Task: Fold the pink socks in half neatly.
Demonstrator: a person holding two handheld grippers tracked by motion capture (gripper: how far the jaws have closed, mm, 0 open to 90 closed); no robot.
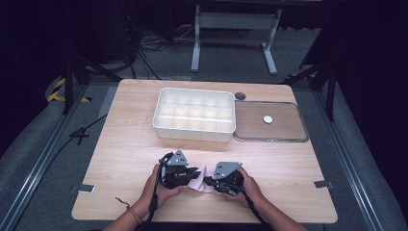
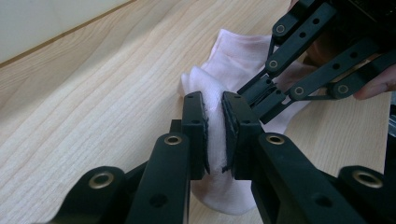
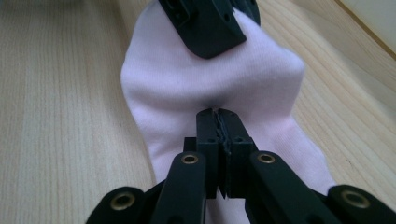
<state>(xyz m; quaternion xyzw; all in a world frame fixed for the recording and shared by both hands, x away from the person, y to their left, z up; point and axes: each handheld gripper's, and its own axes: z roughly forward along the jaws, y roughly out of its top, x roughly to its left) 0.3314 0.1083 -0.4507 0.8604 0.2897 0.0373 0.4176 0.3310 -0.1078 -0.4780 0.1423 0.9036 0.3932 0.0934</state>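
Two grippers, left gripper (image 1: 195, 172) and right gripper (image 1: 208, 181), clamped on pink sock (image 1: 201, 179), compartment box (image 1: 194, 114) and tray (image 1: 271, 121) well apart.

Sock (image 1: 199, 182): pale pink, soft knit, bunched; lies on the wooden table's near edge, pinched at both ends.

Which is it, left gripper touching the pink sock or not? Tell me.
Touching. The left gripper view shows the left gripper pinching the pink sock between its pads.
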